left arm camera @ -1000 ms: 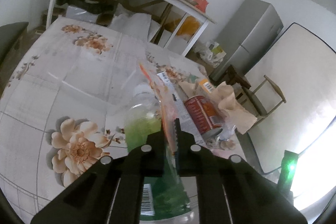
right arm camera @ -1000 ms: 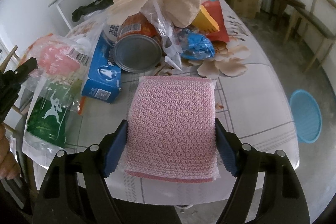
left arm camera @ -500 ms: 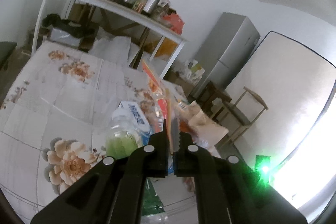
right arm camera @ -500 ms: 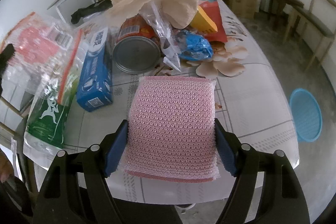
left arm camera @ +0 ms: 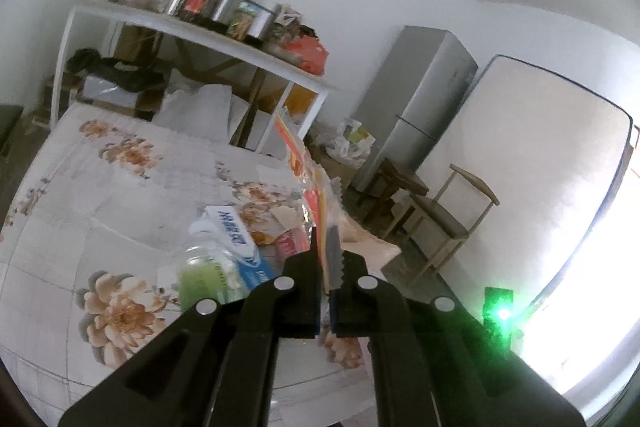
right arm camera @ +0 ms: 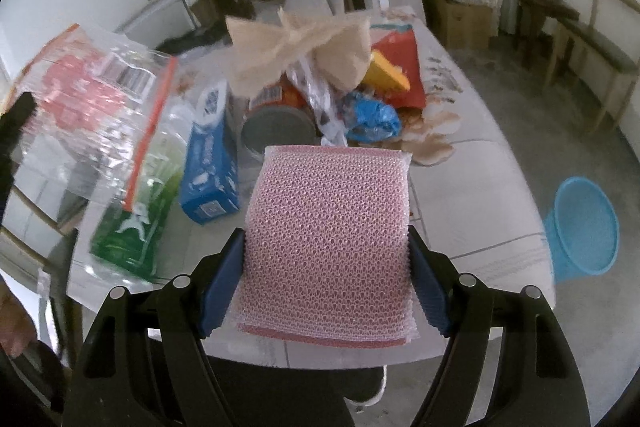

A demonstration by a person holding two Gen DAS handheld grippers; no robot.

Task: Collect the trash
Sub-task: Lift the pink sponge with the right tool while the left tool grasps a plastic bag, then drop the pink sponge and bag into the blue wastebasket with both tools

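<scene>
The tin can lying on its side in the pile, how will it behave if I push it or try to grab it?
The can lies on its side, so a push would probably roll it. Its metal wall looks stiff and smooth, so pads may slip. The beige paper and clear wrapper rest against it and would likely shift with it.

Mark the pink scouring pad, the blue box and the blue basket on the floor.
pink scouring pad (right arm camera: 328,243): right wrist view, middle of its mesh face.
blue box (right arm camera: 210,163): right wrist view, its long blue side.
blue basket (right arm camera: 582,227): right wrist view, its inner wall.
</scene>
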